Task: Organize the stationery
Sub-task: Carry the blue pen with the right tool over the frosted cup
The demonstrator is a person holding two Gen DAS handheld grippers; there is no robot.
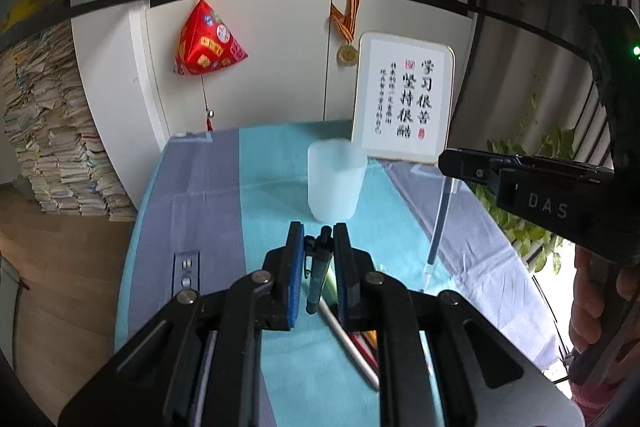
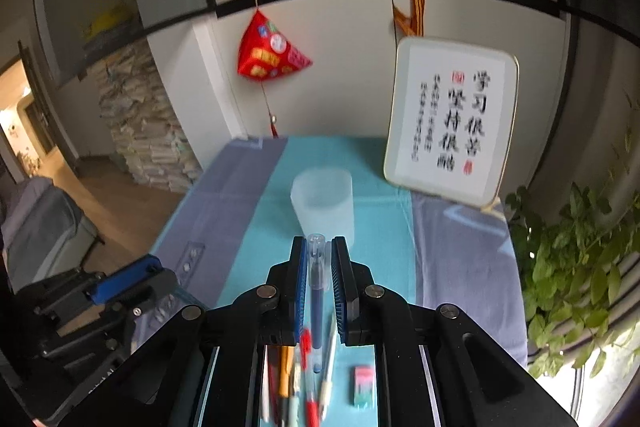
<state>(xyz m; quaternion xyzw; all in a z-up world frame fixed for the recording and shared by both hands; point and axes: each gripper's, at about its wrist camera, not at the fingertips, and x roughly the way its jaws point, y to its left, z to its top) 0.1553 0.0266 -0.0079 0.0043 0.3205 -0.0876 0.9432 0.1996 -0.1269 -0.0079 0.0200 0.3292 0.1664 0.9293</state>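
We had both tongs clenched: left tongs (image 1: 319, 255) on a dark retractable pen (image 1: 320, 267), right tongs (image 2: 319, 267) on a clear capped blue pen (image 2: 317, 291), both above the desk (image 2: 380, 227) (frosted cup (image 2: 323, 203) just ahead; loose pens (image 2: 304, 379), eraser (image 2: 364, 385) below).

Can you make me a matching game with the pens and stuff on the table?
Things:
1. dark pen
2. clear pen
3. frosted cup
4. eraser

Where:
A. lying flat on the teal cloth
B. gripped in the left gripper
C. standing upright in the middle of the table, nothing in it
D. gripped in the right gripper

Pairs: 1-B, 2-D, 3-C, 4-A
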